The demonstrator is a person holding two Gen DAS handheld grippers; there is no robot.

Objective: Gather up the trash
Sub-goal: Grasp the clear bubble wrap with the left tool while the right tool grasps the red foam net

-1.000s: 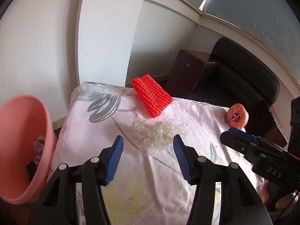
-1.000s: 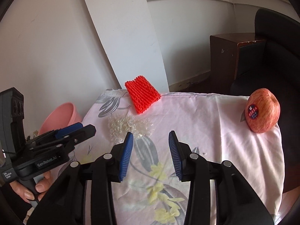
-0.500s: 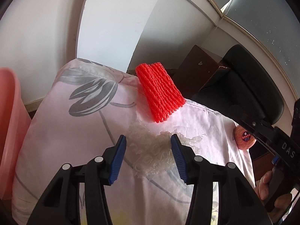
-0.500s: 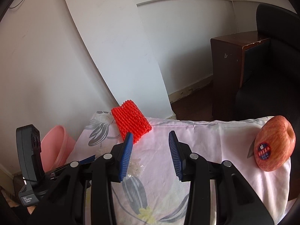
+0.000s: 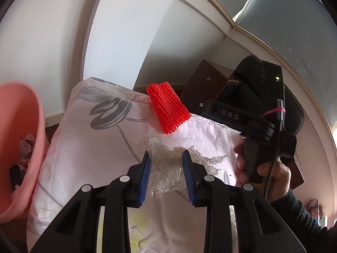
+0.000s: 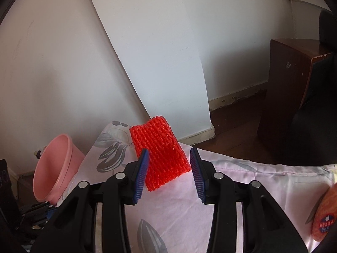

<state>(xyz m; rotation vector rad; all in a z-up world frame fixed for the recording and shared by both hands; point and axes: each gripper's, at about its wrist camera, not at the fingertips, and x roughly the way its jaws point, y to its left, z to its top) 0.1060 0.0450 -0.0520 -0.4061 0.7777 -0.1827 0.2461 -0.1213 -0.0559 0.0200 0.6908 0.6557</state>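
Observation:
A crumpled clear bubble wrap (image 5: 166, 175) lies on the flowered cloth (image 5: 94, 147). My left gripper (image 5: 166, 154) is closing with the wrap between its blue pads; I see no bunching of the wrap. A red foam net sleeve (image 5: 167, 109) lies just beyond it at the cloth's far edge. In the right wrist view my right gripper (image 6: 169, 150) is open and widening slightly, its tips on either side of the red net (image 6: 162, 154) and a little short of it. A pink bin (image 5: 31, 126) stands to the left with crumpled trash (image 5: 25, 145) inside.
An apple (image 6: 324, 217) with a sticker sits at the cloth's right edge. A white board leans on the wall behind. A brown cabinet (image 6: 294, 80) and a black chair (image 5: 294, 109) stand at the right. A hand (image 5: 271, 168) holds the right gripper's handle.
My left gripper's jaws have narrowed around the bubble wrap. My right gripper has travelled left and forward from the cloth's middle up to the red net.

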